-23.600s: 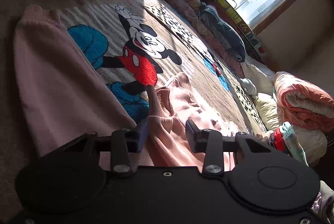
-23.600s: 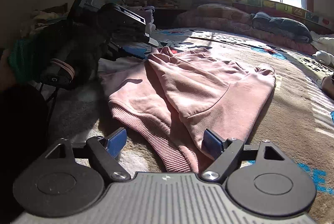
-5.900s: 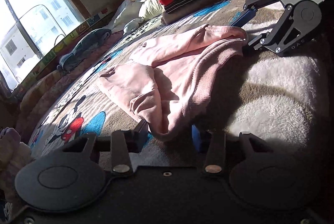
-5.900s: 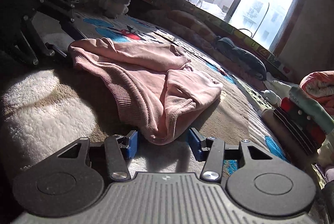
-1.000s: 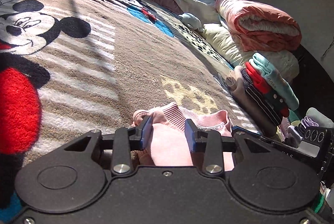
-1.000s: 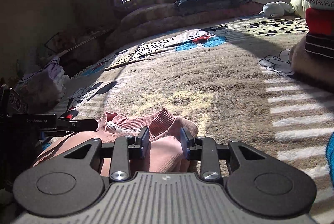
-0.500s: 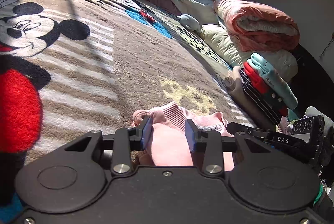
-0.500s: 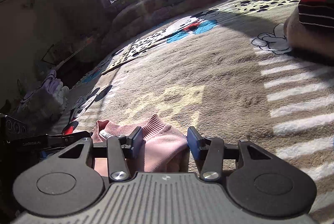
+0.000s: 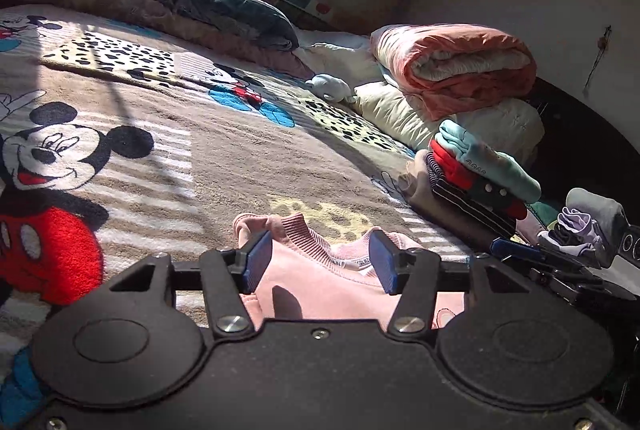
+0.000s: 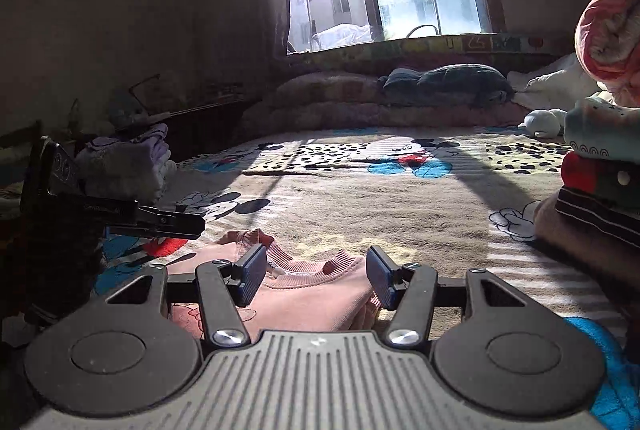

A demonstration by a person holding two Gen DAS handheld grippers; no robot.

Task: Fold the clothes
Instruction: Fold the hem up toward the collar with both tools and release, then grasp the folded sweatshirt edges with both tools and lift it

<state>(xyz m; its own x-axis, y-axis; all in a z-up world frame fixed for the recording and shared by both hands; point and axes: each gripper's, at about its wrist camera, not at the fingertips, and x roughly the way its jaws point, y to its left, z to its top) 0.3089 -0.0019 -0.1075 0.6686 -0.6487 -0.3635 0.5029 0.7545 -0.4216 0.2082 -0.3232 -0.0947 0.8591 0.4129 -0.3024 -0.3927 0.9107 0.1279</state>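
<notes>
A pink sweatshirt lies folded on the cartoon-print blanket, its ribbed collar facing away from me. My left gripper stands open just above the garment's left part, blue pads wide apart and gripping nothing. In the right wrist view the same pink sweatshirt lies under my right gripper, which is also open and holds nothing. The left gripper's black body shows at the left of that view; the right gripper's blue pad shows at the right of the left wrist view.
A stack of folded clothes sits on the blanket to the right, with a rolled orange quilt and pale pillows behind it. Lilac clothes are piled at the left. A dark garment lies under the window.
Both grippers have opened and let go of the pink sweatshirt, which now rests on the blanket. Both have lifted and tilted up slightly, showing more of the room.
</notes>
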